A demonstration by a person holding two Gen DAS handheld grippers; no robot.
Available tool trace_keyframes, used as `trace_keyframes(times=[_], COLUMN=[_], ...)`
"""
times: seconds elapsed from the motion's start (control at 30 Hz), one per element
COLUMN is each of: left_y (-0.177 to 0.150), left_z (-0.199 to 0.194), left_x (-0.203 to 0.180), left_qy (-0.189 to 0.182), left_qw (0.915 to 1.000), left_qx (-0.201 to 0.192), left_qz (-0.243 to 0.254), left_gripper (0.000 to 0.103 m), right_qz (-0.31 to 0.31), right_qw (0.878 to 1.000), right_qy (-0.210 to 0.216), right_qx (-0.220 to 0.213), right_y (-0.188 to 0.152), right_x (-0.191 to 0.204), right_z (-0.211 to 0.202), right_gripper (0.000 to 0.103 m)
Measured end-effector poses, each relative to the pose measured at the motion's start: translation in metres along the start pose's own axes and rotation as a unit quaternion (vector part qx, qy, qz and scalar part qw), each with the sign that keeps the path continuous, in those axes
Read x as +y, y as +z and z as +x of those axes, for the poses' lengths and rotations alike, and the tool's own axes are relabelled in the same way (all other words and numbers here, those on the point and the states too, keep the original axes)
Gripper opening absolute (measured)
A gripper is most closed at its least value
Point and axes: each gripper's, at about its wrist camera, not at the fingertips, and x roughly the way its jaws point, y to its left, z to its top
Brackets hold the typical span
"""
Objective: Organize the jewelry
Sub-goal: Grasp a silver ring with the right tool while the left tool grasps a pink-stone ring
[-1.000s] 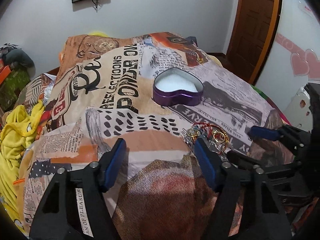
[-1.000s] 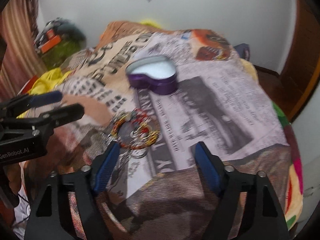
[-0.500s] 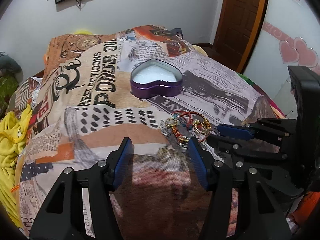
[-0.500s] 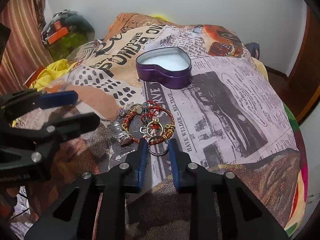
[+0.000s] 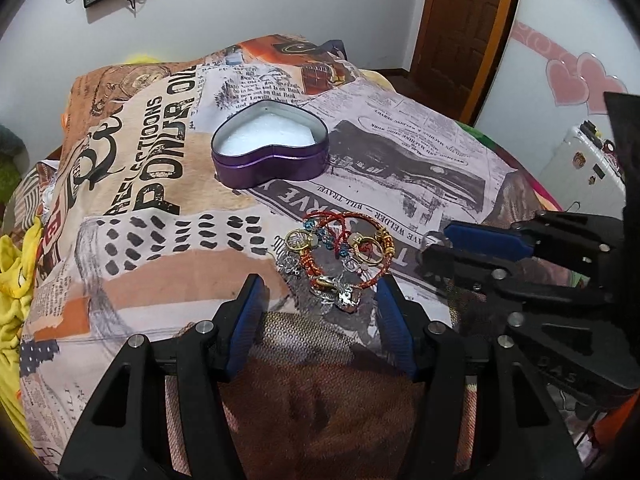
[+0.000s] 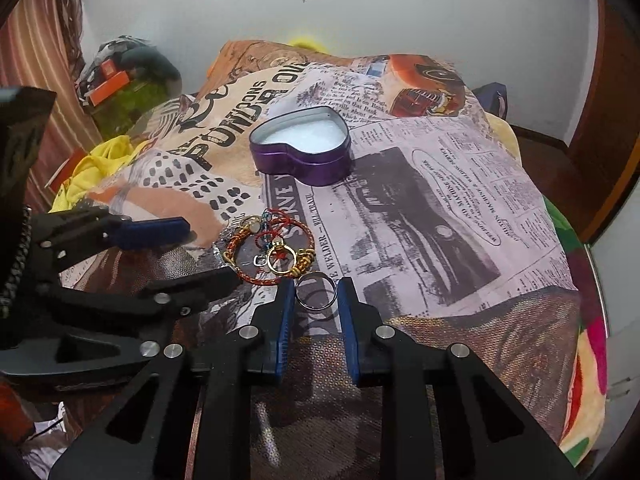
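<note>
A tangle of jewelry [image 5: 340, 254] [image 6: 268, 248], with red cord bracelets, gold rings and silver charms, lies on the printed bedspread. An open purple heart-shaped tin [image 5: 272, 152] [image 6: 304, 152] with a white lining sits beyond it. In the right wrist view my right gripper [image 6: 316, 300] is shut on a silver ring [image 6: 316, 290] at the pile's near edge. The same gripper [image 5: 444, 246] shows at the right of the left wrist view. My left gripper [image 5: 318, 300] [image 6: 200, 254] stands open. The near end of the pile lies between its fingertips, and the pads do not press on it.
The bedspread [image 5: 160, 280] covers the whole bed. Yellow cloth [image 5: 12, 280] lies at its left edge. A wooden door [image 5: 460, 32] stands at the back right. Bags and boxes [image 6: 120, 76] are piled against the far left wall.
My right gripper went from wide open to shut on the silver ring, then held still. My left gripper narrowed a little and moved right and closer to the jewelry pile.
</note>
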Motion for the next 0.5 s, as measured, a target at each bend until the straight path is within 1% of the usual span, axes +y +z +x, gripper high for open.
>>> trace_keyframes(times=[0.03,0.1,0.13,0.17,0.2,0.23,0.37,0.5], left_y=[0.0,0.001,0.001,0.001,0.001,0.001,0.001,0.001], left_z=[0.001,0.003,0.006,0.008,0.01,0.011,0.005,-0.005], left_x=[-0.001,-0.002,-0.003,-0.004,-0.005,-0.006,-0.007,-0.005], left_qy=[-0.001,-0.002,-0.003,-0.005,-0.007,-0.008,-0.012,-0.006], left_qw=[1.0,1.0,0.9999,0.9999,0.9998,0.9997,0.9997,0.9999], left_qx=[0.0,0.002,0.006,0.011,0.016,0.018,0.011,-0.001], left_qz=[0.002,0.005,0.008,0.011,0.014,0.016,0.019,0.015], left_gripper=[0.058,0.053,0.046,0.037,0.032,0.03,0.03,0.03], right_qz=[0.001,0.005,0.008,0.011,0.014,0.017,0.021,0.019], right_qw=[1.0,1.0,1.0,1.0,1.0,1.0,1.0,1.0], right_qy=[-0.001,-0.001,-0.002,-0.003,-0.004,-0.004,-0.007,-0.01], right_qx=[-0.001,-0.003,-0.004,-0.005,-0.005,-0.004,-0.009,-0.018], right_y=[0.0,0.001,0.001,0.002,0.002,0.003,0.004,0.008], right_x=[-0.001,-0.003,-0.004,-0.005,-0.007,-0.008,-0.012,-0.012], right_z=[-0.001,-0.003,-0.003,-0.004,-0.004,-0.004,-0.01,-0.017], right_gripper=[0.02,0.02,0.02,0.02,0.02,0.02,0.02,0.02])
